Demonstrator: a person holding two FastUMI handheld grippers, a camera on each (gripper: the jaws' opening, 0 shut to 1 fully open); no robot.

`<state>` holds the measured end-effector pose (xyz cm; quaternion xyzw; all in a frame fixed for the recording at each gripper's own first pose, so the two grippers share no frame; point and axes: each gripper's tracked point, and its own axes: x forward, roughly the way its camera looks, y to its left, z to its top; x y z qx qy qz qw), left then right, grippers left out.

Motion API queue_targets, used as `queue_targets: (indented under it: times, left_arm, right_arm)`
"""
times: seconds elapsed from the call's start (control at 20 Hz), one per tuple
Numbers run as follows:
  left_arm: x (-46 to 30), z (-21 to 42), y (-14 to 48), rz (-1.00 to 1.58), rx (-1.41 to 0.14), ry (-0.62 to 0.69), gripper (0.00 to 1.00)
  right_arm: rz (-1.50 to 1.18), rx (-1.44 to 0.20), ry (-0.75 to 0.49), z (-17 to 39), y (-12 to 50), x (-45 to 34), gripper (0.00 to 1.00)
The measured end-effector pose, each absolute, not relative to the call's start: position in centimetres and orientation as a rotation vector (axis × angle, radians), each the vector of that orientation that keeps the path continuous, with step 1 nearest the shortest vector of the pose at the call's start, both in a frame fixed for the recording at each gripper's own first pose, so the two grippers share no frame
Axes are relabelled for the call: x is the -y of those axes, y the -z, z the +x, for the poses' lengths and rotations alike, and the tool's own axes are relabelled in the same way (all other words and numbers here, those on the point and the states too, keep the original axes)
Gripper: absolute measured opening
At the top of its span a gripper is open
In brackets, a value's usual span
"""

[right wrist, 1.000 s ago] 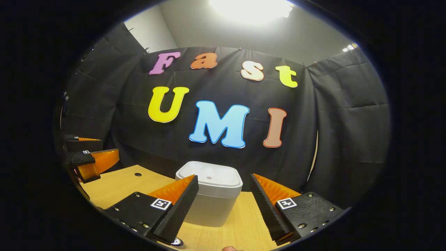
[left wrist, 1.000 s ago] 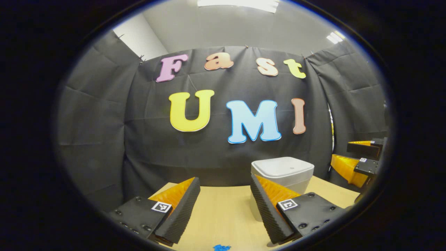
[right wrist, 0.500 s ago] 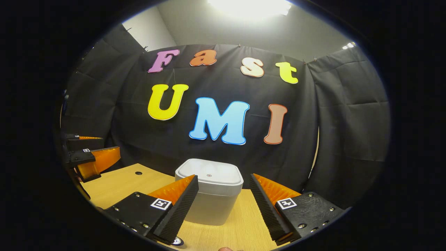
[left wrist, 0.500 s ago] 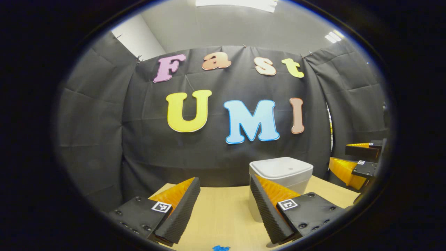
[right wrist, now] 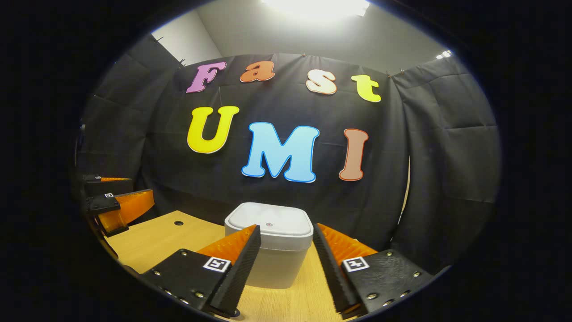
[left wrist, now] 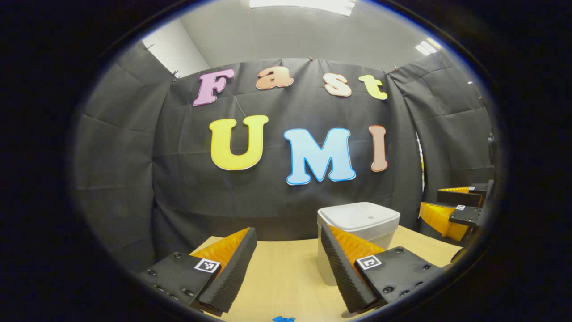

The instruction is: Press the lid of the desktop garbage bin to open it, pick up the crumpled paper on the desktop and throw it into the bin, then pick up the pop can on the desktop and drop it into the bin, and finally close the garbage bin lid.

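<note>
Both grippers, left (left wrist: pixel 288 268) and right (right wrist: pixel 286 264), are held parted and empty; the bin (right wrist: pixel 270 248) lid is seen closed, nothing done yet.

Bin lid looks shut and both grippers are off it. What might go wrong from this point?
1. The right gripper faces the garbage bin with its fingers apart; pressing that way, they may straddle the lid or miss its small centre mark.
2. An off-centre push might tip or slide the bin on the desktop.
</note>
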<state>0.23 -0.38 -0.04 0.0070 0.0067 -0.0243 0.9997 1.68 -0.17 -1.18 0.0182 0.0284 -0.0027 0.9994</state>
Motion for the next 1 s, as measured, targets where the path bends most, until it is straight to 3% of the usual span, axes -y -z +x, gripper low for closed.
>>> queue_targets:
  times: [0.1, 0.25, 0.35, 0.45, 0.5, 0.65, 0.7, 1.0]
  left_arm:
    - [0.5, 0.2, 0.1, 0.008, -0.022, 0.052, 0.98]
    - [0.4, 0.3, 0.1, 0.003, -0.026, 0.055, 0.98]
    - [0.5, 0.3, 0.3, 0.000, -0.031, 0.056, 0.98]
    - [0.5, 0.3, 0.4, -0.010, -0.035, 0.056, 0.98]
    - [0.6, 0.3, 0.5, -0.014, -0.039, 0.058, 0.98]
    - [0.5, 0.3, 0.7, -0.027, -0.051, 0.055, 0.98]
    - [0.6, 0.3, 0.7, -0.031, -0.055, 0.055, 0.98]
    - [0.5, 0.2, 0.7, -0.033, -0.062, 0.049, 0.98]
  right_arm:
    - [0.033, -0.064, 0.026, 1.8, 1.3, 0.5, 0.60]
    - [0.041, -0.086, 0.042, 2.3, 2.1, 0.6, 0.53]
    - [0.069, -0.087, 0.059, 2.4, 2.2, 1.2, 0.20]
    - [0.088, -0.114, 0.084, 1.9, 2.7, 1.7, 0.19]
    - [0.112, -0.108, 0.073, 2.5, 2.9, 2.3, 0.02]
    - [0.155, -0.129, 0.050, 2.5, 3.6, 1.8, 0.09]
    - [0.161, -0.127, 0.043, 2.8, 3.6, 1.8, 0.01]
    - [0.081, -0.092, -0.027, 4.3, 2.9, 1.0, 0.01]
